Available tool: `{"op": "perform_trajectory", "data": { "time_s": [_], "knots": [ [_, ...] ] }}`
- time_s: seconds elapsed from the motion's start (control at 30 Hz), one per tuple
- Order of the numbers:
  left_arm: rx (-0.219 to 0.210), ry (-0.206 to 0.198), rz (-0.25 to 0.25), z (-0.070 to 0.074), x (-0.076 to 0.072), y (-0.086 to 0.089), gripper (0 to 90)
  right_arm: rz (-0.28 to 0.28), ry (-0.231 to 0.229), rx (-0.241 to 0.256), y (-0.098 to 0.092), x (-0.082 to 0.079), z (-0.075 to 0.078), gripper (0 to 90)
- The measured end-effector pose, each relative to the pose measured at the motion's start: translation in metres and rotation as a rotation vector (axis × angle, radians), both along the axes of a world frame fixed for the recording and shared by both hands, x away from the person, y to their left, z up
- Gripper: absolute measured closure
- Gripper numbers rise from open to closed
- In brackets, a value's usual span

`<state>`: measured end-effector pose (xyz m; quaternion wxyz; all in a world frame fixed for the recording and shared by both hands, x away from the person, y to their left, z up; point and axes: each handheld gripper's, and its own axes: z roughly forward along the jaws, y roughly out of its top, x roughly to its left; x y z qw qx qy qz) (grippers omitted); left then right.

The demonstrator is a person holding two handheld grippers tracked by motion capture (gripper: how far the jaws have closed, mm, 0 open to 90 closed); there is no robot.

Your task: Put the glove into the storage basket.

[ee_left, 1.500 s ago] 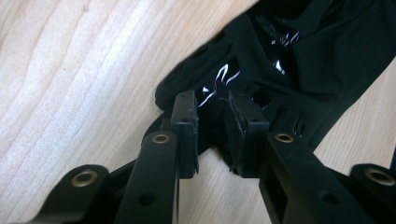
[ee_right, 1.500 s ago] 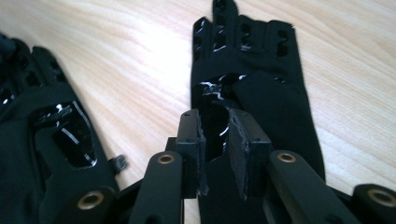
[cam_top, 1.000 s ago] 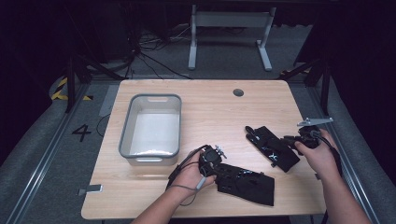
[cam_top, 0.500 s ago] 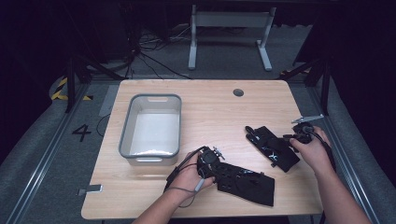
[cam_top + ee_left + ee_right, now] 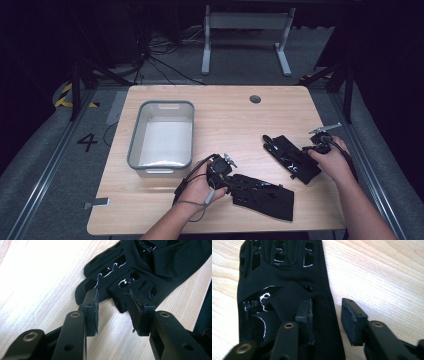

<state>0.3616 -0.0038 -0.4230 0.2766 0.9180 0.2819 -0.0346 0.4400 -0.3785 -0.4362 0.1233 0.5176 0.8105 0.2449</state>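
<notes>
- My high camera sits above my side and looks forward and down on the whole pale wooden table [image 5: 220,107].
- My left gripper's camera looks very close along its jaws at the near black cut-out glove [image 5: 140,272].
- My right one looks close at the far black glove [image 5: 287,290]; the high camera sees both gloves too.
</notes>
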Motion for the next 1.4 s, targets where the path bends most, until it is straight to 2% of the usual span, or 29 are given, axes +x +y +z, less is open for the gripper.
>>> {"op": "perform_trajectory", "data": {
  "time_s": [0.13, 0.4, 0.7, 0.8, 0.97, 1.03, 1.07, 1.1, 1.27, 1.4],
  "knots": [
    [-0.009, -0.005, 0.009, 0.003, 0.001, 0.002, 61.4, 0.014, 0.007, -0.013, 0.004, 0.001, 0.001, 68.6],
    [-0.018, -0.005, 0.017, 0.005, 0.002, 0.007, 61.1, 0.034, 0.025, -0.003, 0.007, 0.003, 0.002, 83.0],
    [-0.037, -0.007, 0.034, 0.010, 0.004, 0.014, 60.9, 0.053, 0.015, -0.008, 0.007, 0.003, 0.003, 86.0],
    [-0.040, -0.005, 0.037, 0.011, 0.004, 0.015, 60.9, 0.058, -0.006, -0.005, 0.008, 0.001, 0.006, 86.3],
    [-0.044, -0.002, 0.042, 0.011, 0.004, 0.016, 60.8, 0.077, -0.046, 0.032, 0.010, -0.005, 0.018, 86.4],
    [-0.045, -0.004, 0.041, 0.012, 0.004, 0.017, 60.8, 0.097, -0.083, 0.042, 0.013, -0.011, 0.030, 86.4],
    [-0.045, -0.004, 0.041, 0.012, 0.004, 0.017, 60.8, 0.097, -0.083, 0.042, 0.013, -0.011, 0.030, 86.4],
    [-0.046, -0.005, 0.041, 0.012, 0.004, 0.017, 60.8, 0.115, -0.106, 0.041, 0.016, -0.015, 0.038, 86.4],
    [-0.050, -0.004, 0.044, 0.013, 0.004, 0.018, 60.7, 0.155, -0.164, 0.031, 0.024, -0.025, 0.055, 86.5],
    [-0.052, -0.003, 0.046, 0.013, 0.004, 0.019, 60.7, 0.181, -0.193, 0.036, 0.028, -0.033, 0.065, 86.5]
  ]
}}
